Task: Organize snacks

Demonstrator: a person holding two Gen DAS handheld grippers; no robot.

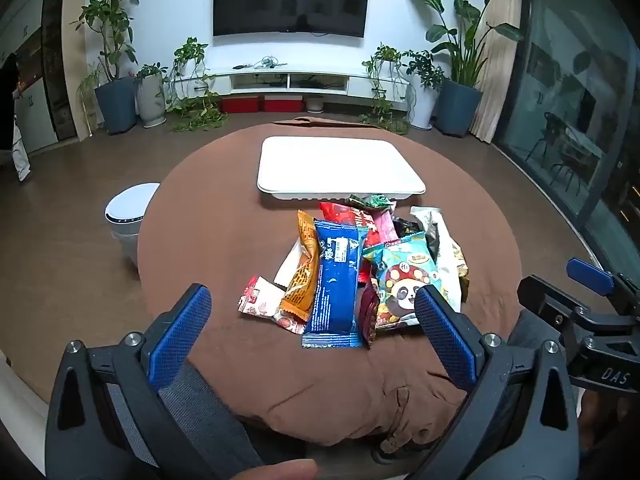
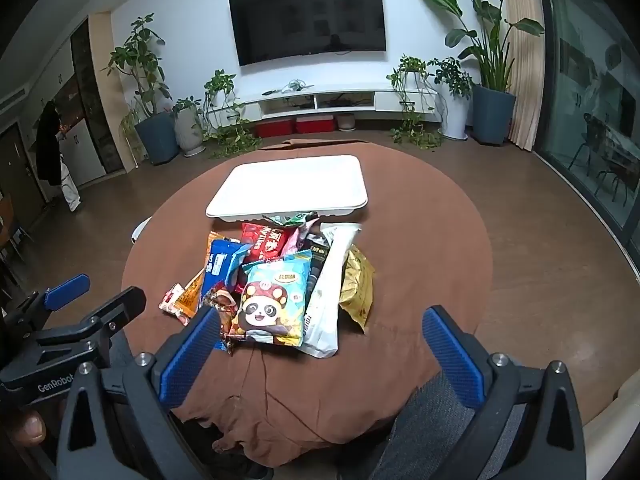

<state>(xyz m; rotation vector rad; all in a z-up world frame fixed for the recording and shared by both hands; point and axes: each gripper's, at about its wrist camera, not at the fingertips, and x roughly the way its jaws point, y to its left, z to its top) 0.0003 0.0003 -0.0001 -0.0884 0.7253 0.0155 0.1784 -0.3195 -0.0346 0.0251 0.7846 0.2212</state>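
Just ahead of hand-held grippers (image 1: 312,328): snacks (image 1: 352,264)

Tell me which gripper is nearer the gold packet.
Right. The right gripper is nearer the gold packet on the pile's right edge; the left gripper faces the blue packet side, across the pile.

A pile of snack packets (image 1: 360,268) lies mid-frame on the round table (image 1: 208,240), with the tray (image 1: 340,168) just behind it toward the top.
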